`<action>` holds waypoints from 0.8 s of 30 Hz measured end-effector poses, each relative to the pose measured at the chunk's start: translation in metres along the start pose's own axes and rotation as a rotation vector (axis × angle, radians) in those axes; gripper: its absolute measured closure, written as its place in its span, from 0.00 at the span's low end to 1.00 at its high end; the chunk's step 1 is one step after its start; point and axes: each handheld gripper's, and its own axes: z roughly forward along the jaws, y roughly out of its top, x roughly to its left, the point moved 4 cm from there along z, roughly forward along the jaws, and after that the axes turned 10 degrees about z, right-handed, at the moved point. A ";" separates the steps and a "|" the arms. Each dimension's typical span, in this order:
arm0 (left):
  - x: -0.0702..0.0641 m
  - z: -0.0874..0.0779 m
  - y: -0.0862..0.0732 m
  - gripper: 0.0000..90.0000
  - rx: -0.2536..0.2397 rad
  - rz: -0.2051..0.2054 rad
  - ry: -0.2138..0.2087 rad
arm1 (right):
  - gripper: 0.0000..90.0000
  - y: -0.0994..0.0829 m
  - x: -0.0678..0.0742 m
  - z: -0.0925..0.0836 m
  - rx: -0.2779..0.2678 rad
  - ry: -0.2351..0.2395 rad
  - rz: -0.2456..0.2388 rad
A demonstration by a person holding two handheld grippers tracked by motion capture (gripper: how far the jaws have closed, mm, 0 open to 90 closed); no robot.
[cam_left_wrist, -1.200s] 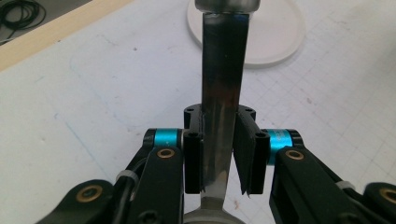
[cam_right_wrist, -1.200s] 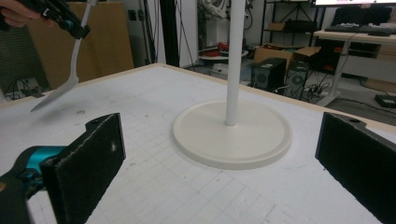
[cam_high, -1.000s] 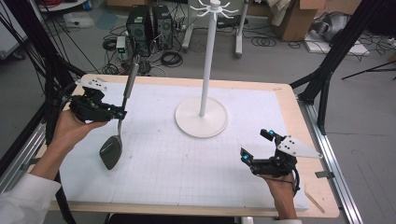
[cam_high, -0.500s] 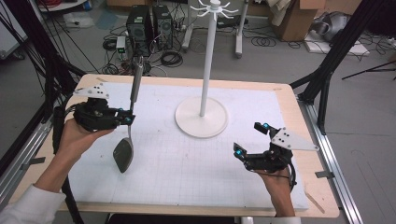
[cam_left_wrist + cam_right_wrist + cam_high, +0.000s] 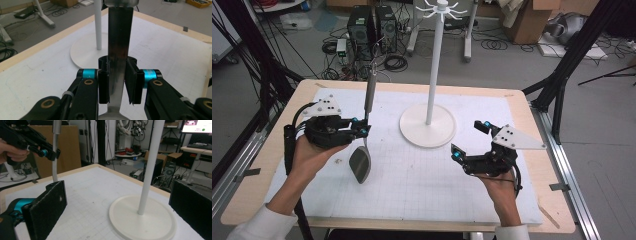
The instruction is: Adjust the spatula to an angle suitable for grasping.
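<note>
Two grippers are in play above the table [image 5: 272,165]. Left gripper [image 5: 362,131] sits at about nine o'clock on the white mat [image 5: 422,185], held in the person's left hand [image 5: 312,157], jaws pointing toward three o'clock. Its jaws are clamped on the flat metal shaft of a spatula [image 5: 364,130]; in the left gripper view both pads [image 5: 103,86] press the sides of the shaft [image 5: 117,57], which runs straight up between them. Spatula stands near upright, blade [image 5: 360,164] low just beside the left hand at its three o'clock side, handle [image 5: 370,92] rising toward twelve o'clock. Whether the blade touches the mat cannot be told.

Right gripper [image 5: 467,142] is at about four o'clock on the mat, held in the right hand [image 5: 502,192], jaws spread wide with nothing between them. In the right gripper view the two black pads [image 5: 47,206] stand far apart, framing the stand.

Stand [image 5: 428,117], white with a round base and a tall pole, rests at twelve o'clock of the mat's centre, between the two grippers and clear of both. Hooks [image 5: 441,8] ring its top.
</note>
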 end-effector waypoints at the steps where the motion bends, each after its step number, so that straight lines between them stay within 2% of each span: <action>1: -0.001 0.001 0.001 0.83 -0.006 0.005 0.000 | 0.01 0.002 0.002 0.001 0.002 0.004 0.002; 6: -0.010 0.007 0.005 0.83 -0.031 0.011 0.006 | 0.01 0.008 0.007 0.007 -0.001 0.016 -0.003; 13: -0.022 0.014 0.014 0.83 -0.087 0.014 0.067 | 0.01 0.020 0.018 0.015 -0.015 0.021 -0.012; 16: -0.028 0.020 0.017 0.83 -0.096 0.009 0.077 | 0.01 0.025 0.022 0.018 -0.023 0.030 -0.016; 20: -0.035 0.028 0.019 0.83 -0.097 0.022 0.102 | 0.01 0.030 0.025 0.021 -0.026 0.032 -0.016; 24: -0.040 0.033 0.019 0.83 -0.096 0.023 0.103 | 0.01 0.036 0.030 0.024 -0.030 0.033 -0.015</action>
